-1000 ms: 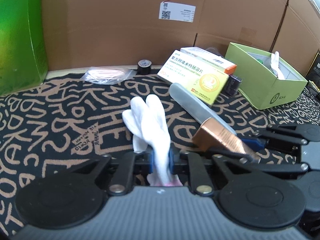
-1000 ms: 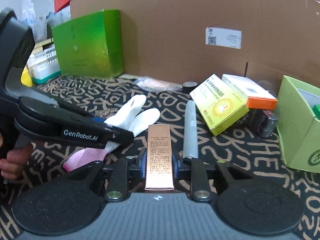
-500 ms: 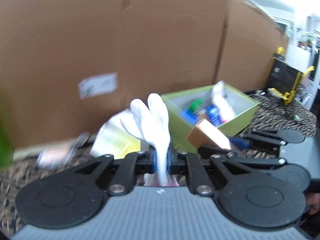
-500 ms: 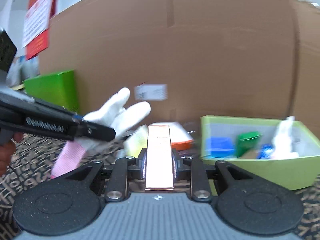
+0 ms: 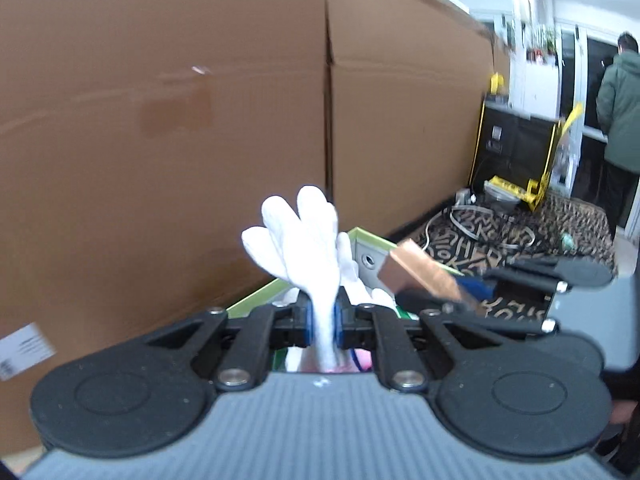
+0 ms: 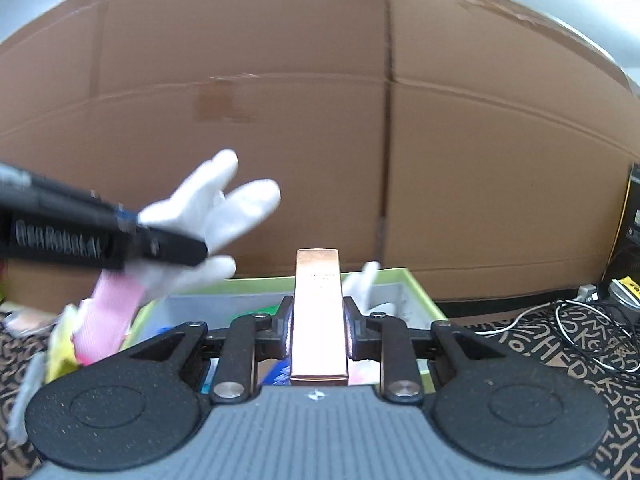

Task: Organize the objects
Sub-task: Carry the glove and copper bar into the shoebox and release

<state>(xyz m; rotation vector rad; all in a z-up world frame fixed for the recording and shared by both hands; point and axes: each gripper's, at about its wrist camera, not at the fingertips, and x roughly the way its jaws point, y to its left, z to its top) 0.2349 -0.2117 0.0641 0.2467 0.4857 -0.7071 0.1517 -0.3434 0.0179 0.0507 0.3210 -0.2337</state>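
Observation:
My left gripper is shut on a white glove with a pink cuff, held in the air above the open light-green box. My right gripper is shut on a long copper-coloured box, also held over the green box. In the right wrist view the glove and the left gripper sit at the left. In the left wrist view the copper box and the right gripper sit at the right. The green box holds several items, among them another white glove.
Tall cardboard boxes form a wall right behind the green box. The patterned black-and-tan cloth carries cables to the right. A black-and-yellow case and a person in a green jacket are at far right.
Both grippers have lifted off the cloth with glove and copper box and swung right, up over the green box. The medicine boxes and the grey strip have left the view.

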